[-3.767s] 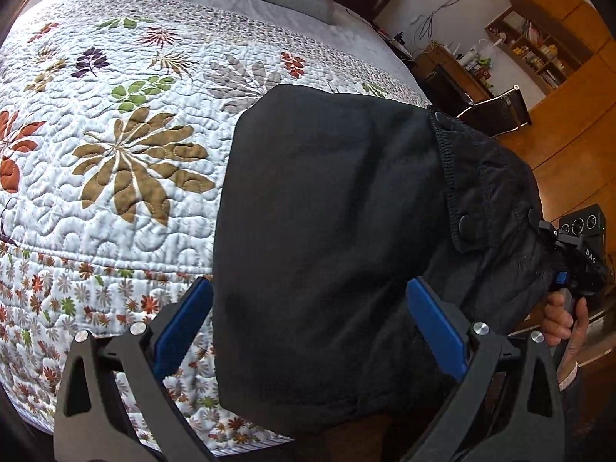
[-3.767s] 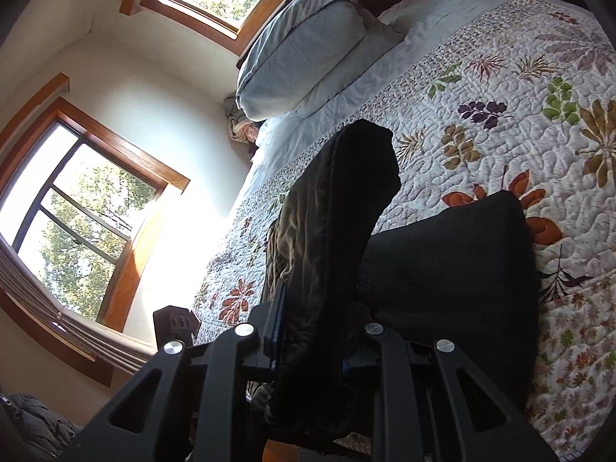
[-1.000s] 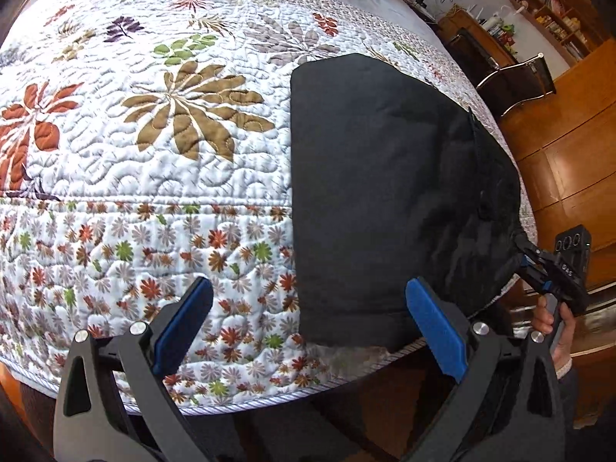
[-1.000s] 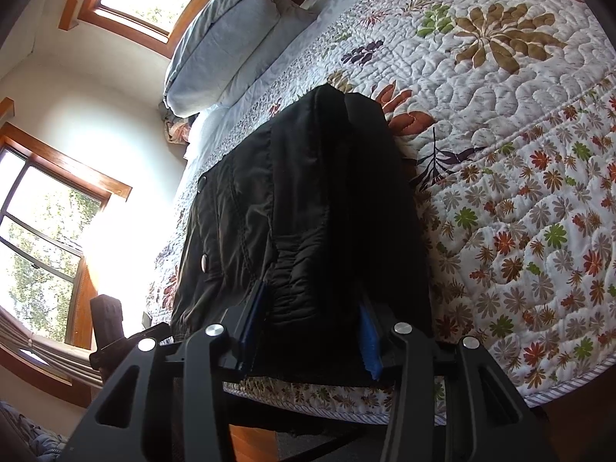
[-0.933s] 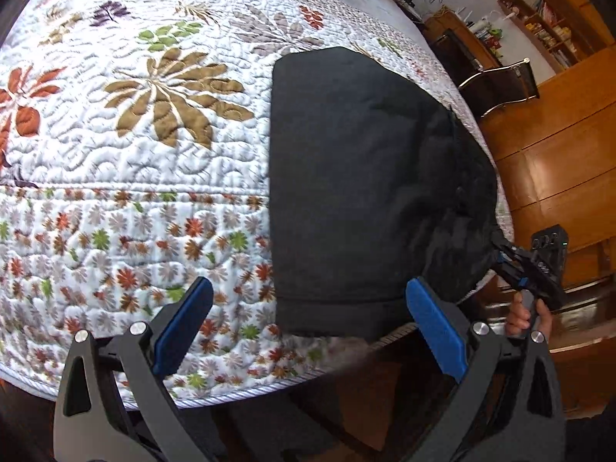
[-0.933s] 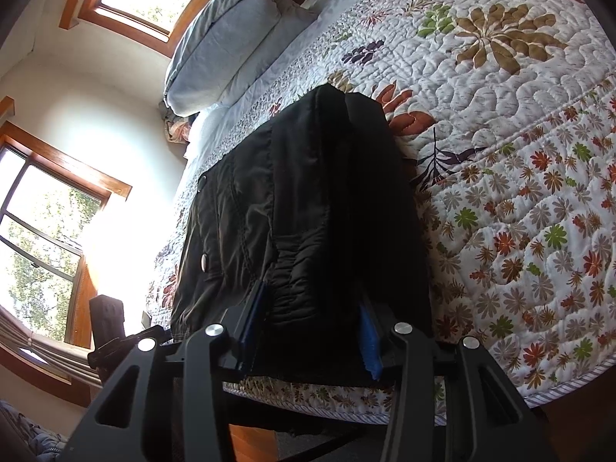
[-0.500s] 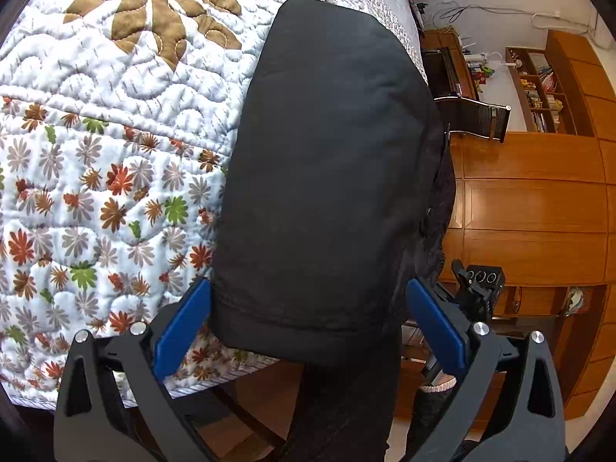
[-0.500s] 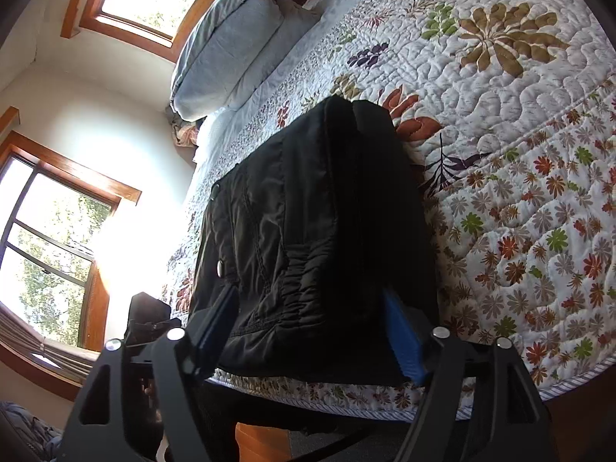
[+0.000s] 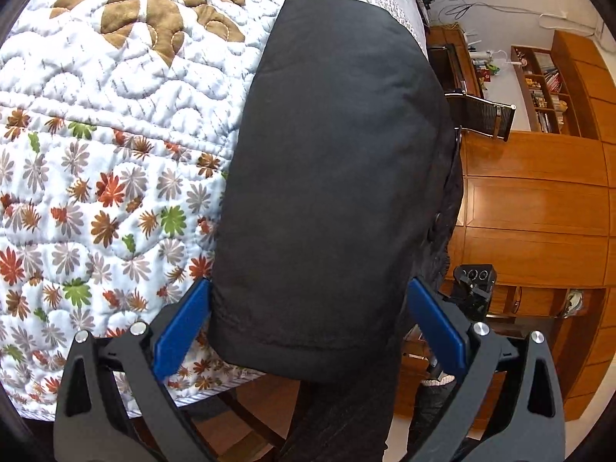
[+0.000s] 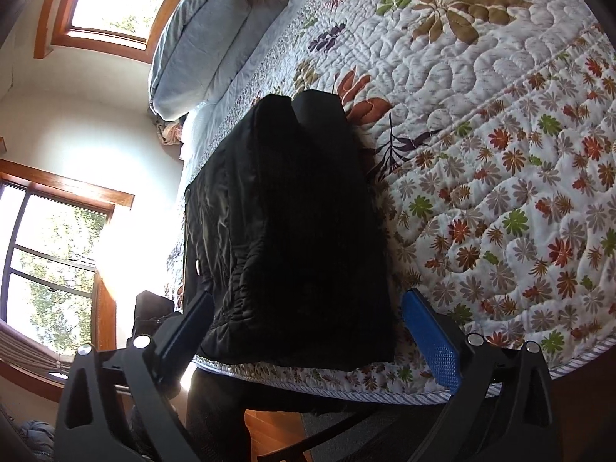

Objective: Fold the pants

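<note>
Left gripper (image 9: 308, 325) with blue pads spread wide, pads clear of cloth. Folded black fabric pants (image 9: 331, 177) lie between its fingers and stretch ahead, flat on white quilted bedspread with leaf print (image 9: 96, 146) (near bed edge). Right gripper (image 10: 308, 331) jaws opening, pants (image 10: 292, 231) between them, pads not pressing. Far ahead-left of it: grey pillow (image 10: 200, 38), wood-framed window (image 10: 50, 254).

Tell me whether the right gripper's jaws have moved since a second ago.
Yes. The right gripper was shut on the pants; its jaws are opening, clear of them, against the quilt.
</note>
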The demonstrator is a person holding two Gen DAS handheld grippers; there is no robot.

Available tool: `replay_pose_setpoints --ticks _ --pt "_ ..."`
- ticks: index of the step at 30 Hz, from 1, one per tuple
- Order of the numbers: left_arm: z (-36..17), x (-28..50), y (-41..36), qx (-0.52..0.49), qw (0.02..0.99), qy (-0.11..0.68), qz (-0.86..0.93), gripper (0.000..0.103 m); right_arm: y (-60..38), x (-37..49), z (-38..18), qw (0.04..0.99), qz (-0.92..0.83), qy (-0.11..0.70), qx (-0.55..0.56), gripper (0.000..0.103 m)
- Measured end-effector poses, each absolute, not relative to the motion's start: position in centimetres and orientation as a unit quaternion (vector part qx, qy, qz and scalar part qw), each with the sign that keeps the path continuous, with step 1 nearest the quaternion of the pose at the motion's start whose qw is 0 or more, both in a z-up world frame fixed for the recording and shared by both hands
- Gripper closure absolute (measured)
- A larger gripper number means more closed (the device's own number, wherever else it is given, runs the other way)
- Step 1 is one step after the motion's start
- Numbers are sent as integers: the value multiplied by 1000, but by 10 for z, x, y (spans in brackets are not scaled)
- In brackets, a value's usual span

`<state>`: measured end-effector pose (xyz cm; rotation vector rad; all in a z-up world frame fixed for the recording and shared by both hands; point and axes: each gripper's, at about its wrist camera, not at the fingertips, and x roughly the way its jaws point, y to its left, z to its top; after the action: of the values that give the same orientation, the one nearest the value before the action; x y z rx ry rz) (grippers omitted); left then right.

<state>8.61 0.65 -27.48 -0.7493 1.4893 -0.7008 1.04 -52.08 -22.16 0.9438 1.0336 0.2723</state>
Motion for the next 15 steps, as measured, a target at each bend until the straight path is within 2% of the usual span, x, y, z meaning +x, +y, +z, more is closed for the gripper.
replay_pose_setpoints --ticks 15 --pt "-271 98 -25 -303 613 665 -300 3 -532 23 -248 728 147 474 473 3"
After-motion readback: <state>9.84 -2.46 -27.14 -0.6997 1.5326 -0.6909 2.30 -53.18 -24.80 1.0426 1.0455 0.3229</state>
